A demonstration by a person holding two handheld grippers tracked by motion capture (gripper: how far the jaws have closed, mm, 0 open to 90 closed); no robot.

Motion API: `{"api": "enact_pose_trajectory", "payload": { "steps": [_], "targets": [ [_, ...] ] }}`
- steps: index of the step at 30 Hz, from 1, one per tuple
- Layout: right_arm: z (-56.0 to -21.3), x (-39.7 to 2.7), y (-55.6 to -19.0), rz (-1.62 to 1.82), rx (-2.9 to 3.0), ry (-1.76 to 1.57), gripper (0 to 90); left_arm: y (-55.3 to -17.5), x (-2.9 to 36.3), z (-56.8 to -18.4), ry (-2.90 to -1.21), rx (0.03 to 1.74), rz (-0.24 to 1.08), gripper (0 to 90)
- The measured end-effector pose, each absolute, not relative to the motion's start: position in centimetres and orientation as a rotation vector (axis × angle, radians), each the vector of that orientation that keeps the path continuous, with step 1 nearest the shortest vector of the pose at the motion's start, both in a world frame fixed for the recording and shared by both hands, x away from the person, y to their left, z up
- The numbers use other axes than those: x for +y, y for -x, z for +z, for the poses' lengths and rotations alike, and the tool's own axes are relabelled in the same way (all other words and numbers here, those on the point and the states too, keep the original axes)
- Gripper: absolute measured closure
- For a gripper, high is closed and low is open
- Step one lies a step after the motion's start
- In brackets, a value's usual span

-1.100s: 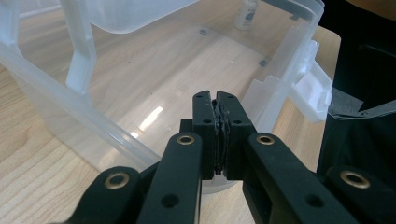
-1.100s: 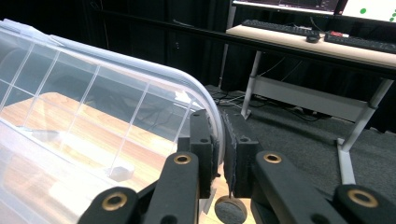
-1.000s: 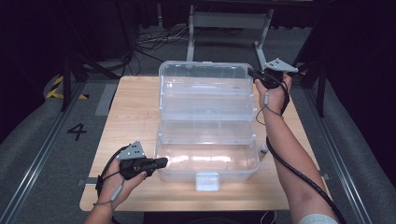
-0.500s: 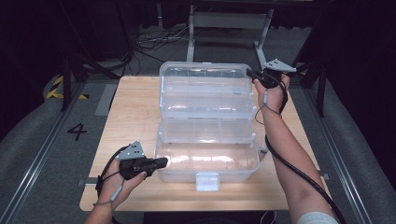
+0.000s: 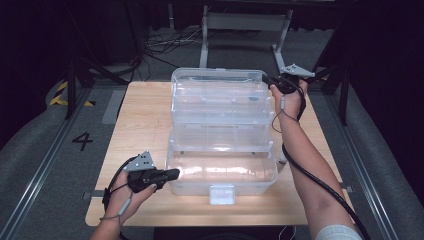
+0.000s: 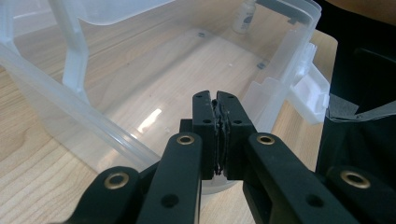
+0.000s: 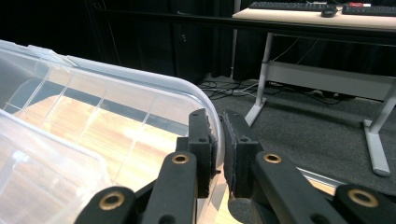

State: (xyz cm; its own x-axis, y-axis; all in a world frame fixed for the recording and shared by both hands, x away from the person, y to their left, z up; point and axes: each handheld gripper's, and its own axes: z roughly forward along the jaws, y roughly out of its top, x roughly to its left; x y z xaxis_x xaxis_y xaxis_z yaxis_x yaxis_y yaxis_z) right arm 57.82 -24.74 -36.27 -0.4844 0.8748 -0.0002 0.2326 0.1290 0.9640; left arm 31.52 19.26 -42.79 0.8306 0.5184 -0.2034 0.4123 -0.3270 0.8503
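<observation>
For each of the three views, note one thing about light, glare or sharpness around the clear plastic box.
High view: the wooden table is brightly lit against dark surroundings, and glare whitens the clear plastic box near its front wall. Left gripper view: a bright reflection sits on the box floor; the closest black gripper parts look soft. Right gripper view: the room behind is dim, and the box rim catches light.

Clear plastic tiered organizer box (image 5: 222, 135), frosted latch (image 5: 222, 194) lower centre. Light woodgrain table (image 5: 145, 125). Black grippers, left (image 5: 170, 173), right (image 5: 267, 78) (grey plates on top). Grey carpet (image 5: 45, 150), white "4" at left.
</observation>
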Motion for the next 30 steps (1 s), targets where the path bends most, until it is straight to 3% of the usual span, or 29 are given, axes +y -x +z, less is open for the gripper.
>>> {"api": "enact_pose_trajectory", "payload": {
  "steps": [30],
  "targets": [
    [-38.4, -24.5, -59.6, 1.357, 1.84, -1.152, 83.9, -31.6, 19.4, -42.9, -1.951, 0.681, 0.111, 85.8]
  ]
}}
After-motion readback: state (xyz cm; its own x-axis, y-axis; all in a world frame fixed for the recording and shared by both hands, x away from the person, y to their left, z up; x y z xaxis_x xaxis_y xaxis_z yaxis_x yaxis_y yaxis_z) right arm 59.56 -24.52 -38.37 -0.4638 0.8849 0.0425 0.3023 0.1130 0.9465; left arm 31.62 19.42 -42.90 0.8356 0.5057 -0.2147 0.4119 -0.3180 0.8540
